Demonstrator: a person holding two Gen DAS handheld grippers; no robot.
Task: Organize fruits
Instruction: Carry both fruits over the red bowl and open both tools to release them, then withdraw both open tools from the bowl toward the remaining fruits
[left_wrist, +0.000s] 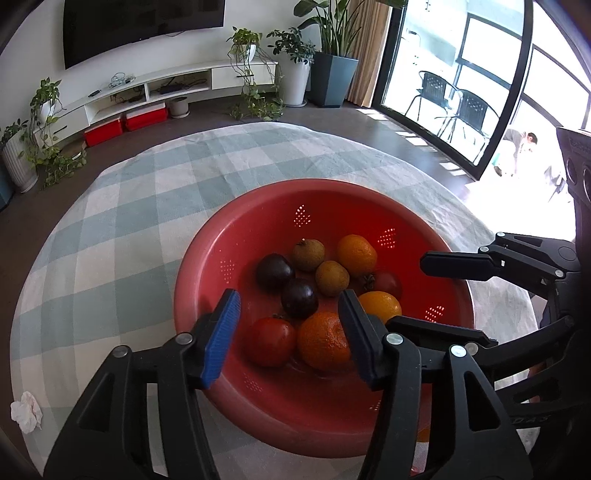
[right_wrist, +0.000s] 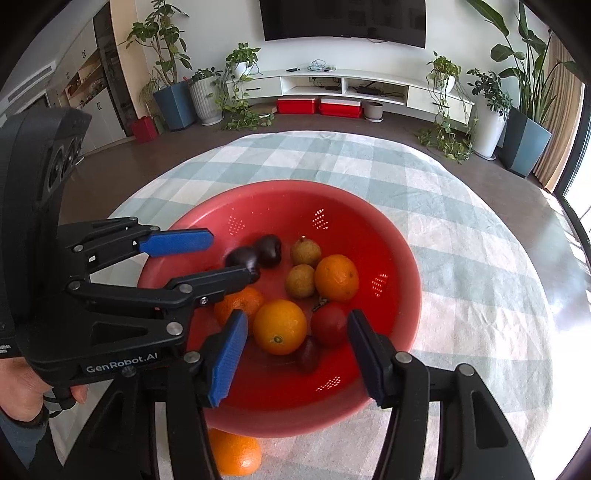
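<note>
A red colander bowl (left_wrist: 236, 236) (right_wrist: 402, 258) stands on a checked tablecloth and holds several fruits: oranges (left_wrist: 356, 254) (right_wrist: 280, 326), dark plums (left_wrist: 275, 271) (right_wrist: 243, 258), brown pears (left_wrist: 331, 277) (right_wrist: 301, 281) and red tomatoes (left_wrist: 269, 341) (right_wrist: 328, 323). My left gripper (left_wrist: 290, 332) is open and empty over the bowl's near side; it also shows in the right wrist view (right_wrist: 218, 254). My right gripper (right_wrist: 297, 354) is open and empty over the bowl's near rim; it also shows in the left wrist view (left_wrist: 417, 291). One orange (right_wrist: 236, 456) lies on the cloth outside the bowl, by the near rim.
The round table carries a green-white checked cloth (left_wrist: 129, 229) (right_wrist: 461, 240). A crumpled tissue (left_wrist: 26, 411) lies near the cloth's left edge. Beyond are a TV cabinet (right_wrist: 351, 85), potted plants (left_wrist: 332, 74) and a glass door (left_wrist: 461, 74).
</note>
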